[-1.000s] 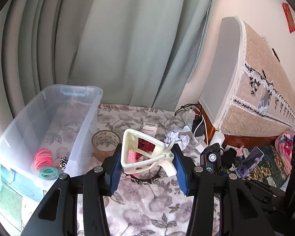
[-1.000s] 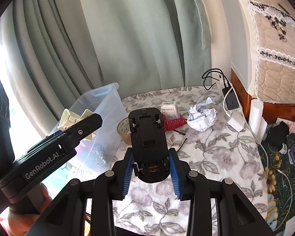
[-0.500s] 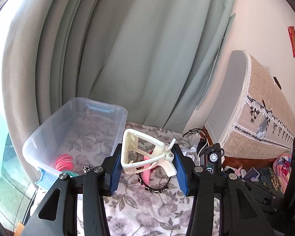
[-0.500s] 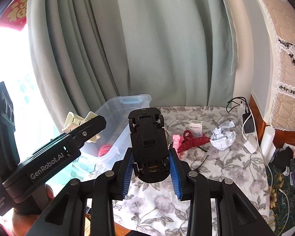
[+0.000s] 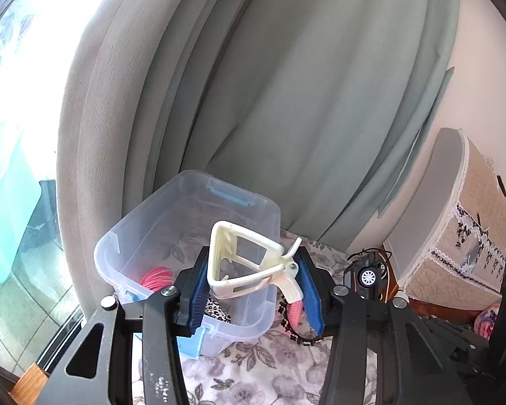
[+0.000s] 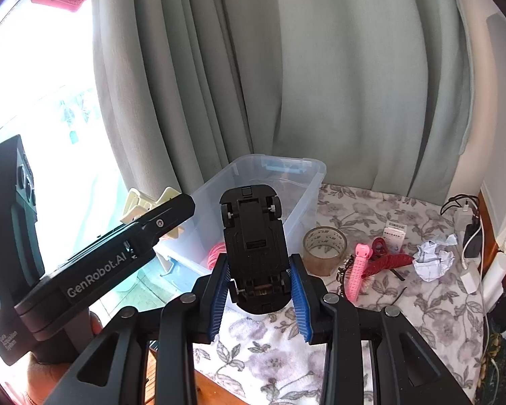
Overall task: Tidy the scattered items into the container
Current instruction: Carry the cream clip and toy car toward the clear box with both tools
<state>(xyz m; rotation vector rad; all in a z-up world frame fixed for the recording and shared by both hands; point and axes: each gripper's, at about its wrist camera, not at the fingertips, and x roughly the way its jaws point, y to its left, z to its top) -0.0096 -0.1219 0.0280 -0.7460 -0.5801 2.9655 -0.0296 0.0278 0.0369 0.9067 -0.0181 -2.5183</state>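
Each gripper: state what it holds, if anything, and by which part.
Left gripper: cream clip, by its sides. Right gripper: black toy car, underside up, by its flanks at one end.

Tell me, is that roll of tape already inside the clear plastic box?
No, the roll of tape sits on the flowered cloth beside the clear plastic box, outside its wall.

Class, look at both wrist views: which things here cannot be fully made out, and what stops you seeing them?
- Left wrist view: clear bin floor near the front, hidden by the cream clip and left gripper.
- Left wrist view: toy car, mostly behind the gripper's finger.
- Right wrist view: car top side, faces away.
- Right wrist view: box label, too small.
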